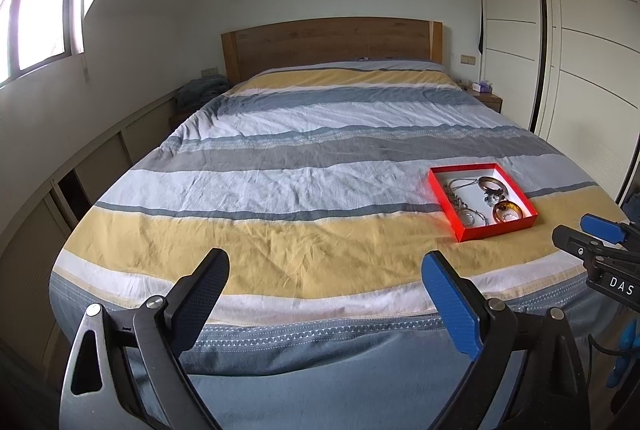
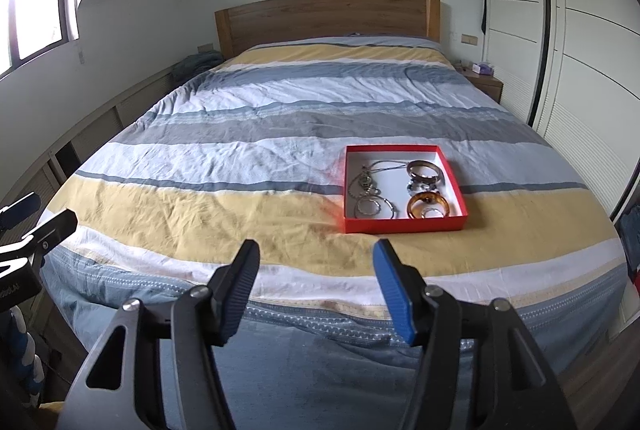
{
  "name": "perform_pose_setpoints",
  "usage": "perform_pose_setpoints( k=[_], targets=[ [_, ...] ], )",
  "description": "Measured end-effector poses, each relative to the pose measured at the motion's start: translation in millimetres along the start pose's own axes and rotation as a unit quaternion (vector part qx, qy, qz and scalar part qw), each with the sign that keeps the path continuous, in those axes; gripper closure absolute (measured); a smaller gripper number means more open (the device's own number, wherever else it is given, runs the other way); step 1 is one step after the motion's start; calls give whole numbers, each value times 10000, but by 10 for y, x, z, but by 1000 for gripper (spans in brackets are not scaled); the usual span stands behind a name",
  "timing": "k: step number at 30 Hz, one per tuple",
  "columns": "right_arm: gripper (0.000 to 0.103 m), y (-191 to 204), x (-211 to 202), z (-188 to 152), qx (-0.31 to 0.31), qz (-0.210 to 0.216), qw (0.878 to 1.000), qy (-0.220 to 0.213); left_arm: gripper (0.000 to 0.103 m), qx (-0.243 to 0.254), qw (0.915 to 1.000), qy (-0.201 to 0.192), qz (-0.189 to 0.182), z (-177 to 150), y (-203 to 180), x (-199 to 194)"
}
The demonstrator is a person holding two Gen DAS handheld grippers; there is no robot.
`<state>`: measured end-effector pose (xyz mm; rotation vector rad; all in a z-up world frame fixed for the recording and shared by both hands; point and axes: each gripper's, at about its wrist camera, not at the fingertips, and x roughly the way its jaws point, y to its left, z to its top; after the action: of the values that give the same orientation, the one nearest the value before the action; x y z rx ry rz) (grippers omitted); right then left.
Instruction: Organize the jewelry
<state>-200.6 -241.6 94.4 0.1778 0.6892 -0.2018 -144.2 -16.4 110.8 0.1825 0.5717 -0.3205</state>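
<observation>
A shallow red box [image 2: 404, 223] with a white floor lies on the striped bedspread, near the foot of the bed on the right; it also shows in the left wrist view [image 1: 442, 206]. Inside lie an amber bangle [image 2: 428, 208], a brown bangle [image 2: 425, 169], silver hoops [image 2: 374, 208] and a chain necklace [image 2: 370, 178]. My left gripper [image 1: 326, 270] is open and empty, held over the foot of the bed. My right gripper [image 2: 316, 266] is open and empty, short of the box and a little to its left.
The bed [image 1: 312, 158] has a wooden headboard [image 1: 332, 42]. White wardrobe doors [image 2: 580, 42] line the right wall. A nightstand [image 2: 486, 82] holds a tissue box. Low cabinets run under the window [image 1: 36, 10] on the left.
</observation>
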Motion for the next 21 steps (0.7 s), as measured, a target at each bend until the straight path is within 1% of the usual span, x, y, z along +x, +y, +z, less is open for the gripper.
perform_pose_setpoints(
  k=[7, 11, 15, 21],
  targets=[
    [38, -13, 34, -22, 28, -17, 10000, 37, 7, 4, 10000, 61, -22, -21, -5, 36],
    [34, -20, 55, -37, 24, -41, 10000, 57, 7, 2, 9999, 100, -24, -37, -12, 54],
    [28, -34, 72, -56, 26, -163, 9999, 41, 7, 0, 9999, 135, -25, -55, -15, 73],
    [25, -55, 63, -53, 48, -328, 9994, -42, 6, -27, 9998, 188, -37, -66, -2, 108]
  ],
)
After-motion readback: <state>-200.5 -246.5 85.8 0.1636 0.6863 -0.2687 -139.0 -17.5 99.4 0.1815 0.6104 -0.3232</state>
